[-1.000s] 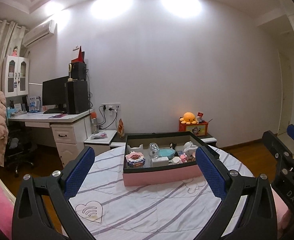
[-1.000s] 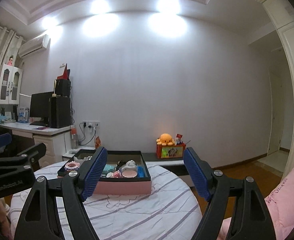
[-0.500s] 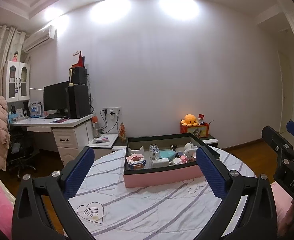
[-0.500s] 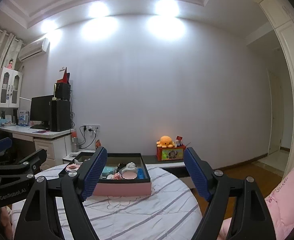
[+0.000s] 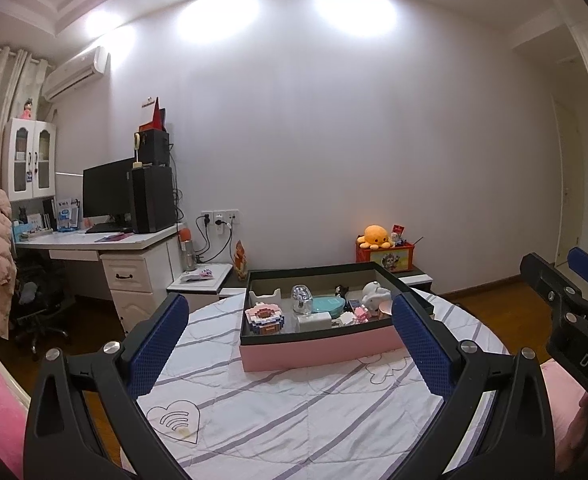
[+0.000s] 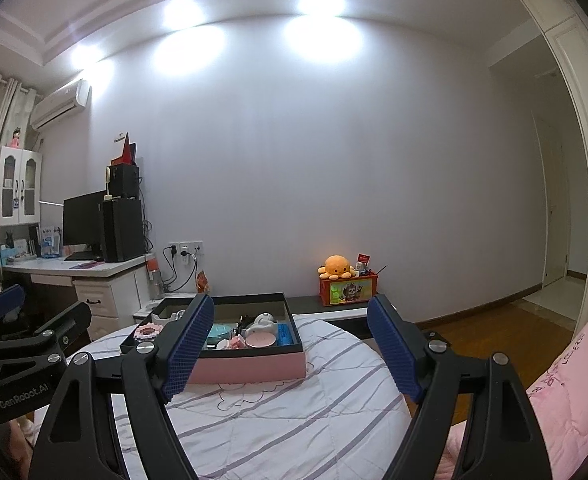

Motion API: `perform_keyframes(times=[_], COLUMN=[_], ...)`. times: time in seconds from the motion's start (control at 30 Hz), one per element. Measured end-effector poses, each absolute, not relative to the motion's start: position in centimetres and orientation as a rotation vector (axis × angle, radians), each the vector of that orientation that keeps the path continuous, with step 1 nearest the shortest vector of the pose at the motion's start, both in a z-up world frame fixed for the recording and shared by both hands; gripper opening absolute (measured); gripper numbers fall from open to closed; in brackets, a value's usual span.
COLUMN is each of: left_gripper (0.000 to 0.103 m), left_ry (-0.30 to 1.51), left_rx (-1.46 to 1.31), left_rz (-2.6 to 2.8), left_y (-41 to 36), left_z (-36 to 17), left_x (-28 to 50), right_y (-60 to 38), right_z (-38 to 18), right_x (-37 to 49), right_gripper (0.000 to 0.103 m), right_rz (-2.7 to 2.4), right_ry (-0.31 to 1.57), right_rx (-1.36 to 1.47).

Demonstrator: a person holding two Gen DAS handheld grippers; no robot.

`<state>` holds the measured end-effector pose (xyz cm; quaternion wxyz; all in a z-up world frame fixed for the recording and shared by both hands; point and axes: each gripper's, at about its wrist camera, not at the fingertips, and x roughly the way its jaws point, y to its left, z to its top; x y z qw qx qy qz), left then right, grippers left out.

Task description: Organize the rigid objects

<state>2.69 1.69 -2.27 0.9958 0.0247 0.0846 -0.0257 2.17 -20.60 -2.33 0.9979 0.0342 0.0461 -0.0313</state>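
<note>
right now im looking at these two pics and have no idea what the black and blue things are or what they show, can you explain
Those are hand-held tongs, one in each of a person's hands, each with a wide-angle camera looking out between its two blue-padded fingers. One picture comes from the left tongs, the other from the right tongs. Both stand open and hold nothing. Ahead is a round table under a striped cloth, and on it a pink box with a dark rim. Inside lie small things: a block-built toy, a white charger, a teal case and a white figurine.

The right finger (image 5: 421, 344) hides the pink tray's (image 5: 317, 350) corner; its small contents (image 5: 357, 314) stay indistinct.
</note>
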Motion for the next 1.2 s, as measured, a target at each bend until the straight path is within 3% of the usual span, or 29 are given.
perform_keyframes(times=[1.2], left_gripper=[0.103], left_ry=[0.173], left_rx=[0.057], left_rz=[-0.05], left_y=[2.1], left_z=[-2.4], left_x=[3.0], right_y=[-19.4], right_z=[-2.1], right_x=[2.7], right_gripper=[0.081], right_rz=[-0.076], right_ry=[0.098], right_rx=[0.005])
